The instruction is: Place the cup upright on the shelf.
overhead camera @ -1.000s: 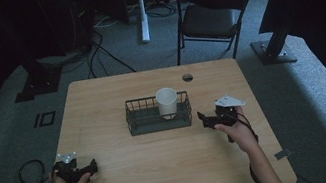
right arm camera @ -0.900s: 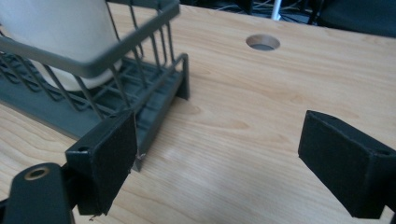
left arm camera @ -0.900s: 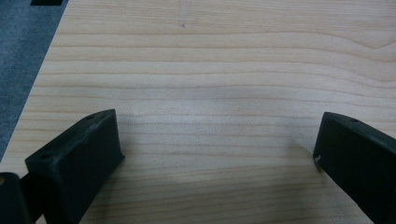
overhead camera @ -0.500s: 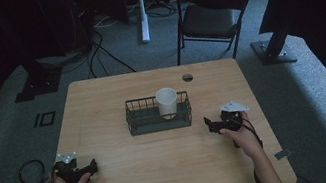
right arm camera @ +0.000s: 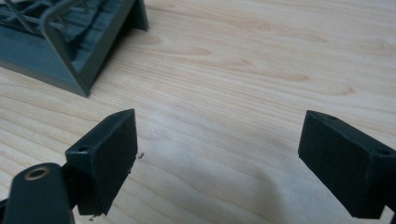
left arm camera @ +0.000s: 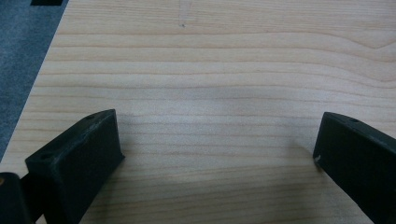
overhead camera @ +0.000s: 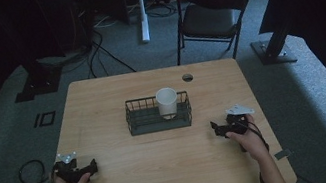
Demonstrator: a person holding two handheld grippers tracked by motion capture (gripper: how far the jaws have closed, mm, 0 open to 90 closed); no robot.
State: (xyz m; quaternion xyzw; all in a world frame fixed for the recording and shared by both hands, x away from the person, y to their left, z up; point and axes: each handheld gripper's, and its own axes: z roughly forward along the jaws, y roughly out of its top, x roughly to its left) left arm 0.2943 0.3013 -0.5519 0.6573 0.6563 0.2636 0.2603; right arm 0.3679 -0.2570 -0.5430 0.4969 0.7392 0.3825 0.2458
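While both grippers sit low near the front edge of the wooden table [overhead camera: 102, 102], the wire basket [overhead camera: 146, 125] in the middle of the top serves as the landmark. The left gripper [overhead camera: 90, 166] lies well to the front-left of the basket, close to the table's left and front edges, its jaws spread wide with bare wood between them in the left gripper view [left arm camera: 217, 154]. The right gripper [overhead camera: 215, 128] rests front-right of the basket, near it but apart from it, jaws likewise spread wide and pinching nothing; in the right gripper view [right arm camera: 217, 154] they stand over bare wood, with a corner of the basket [right arm camera: 70, 51] up at the left. Open tabletop runs all around the basket: a broad strip in front of it between the two grippers, and clear wood behind it up to the far edge, where a small round cable hole [overhead camera: 187, 77] sits behind and right of the basket.

Inside the basket, in its right half, a white cup [overhead camera: 167, 102] stands upright, its rim rising above the wire wall. What the cup contains cannot be made out. Beyond the table a folding chair [overhead camera: 209, 17] stands behind the basket's right side, and the room past it is too dark to read. The person's forearms are cut off by the bottom of the high view.
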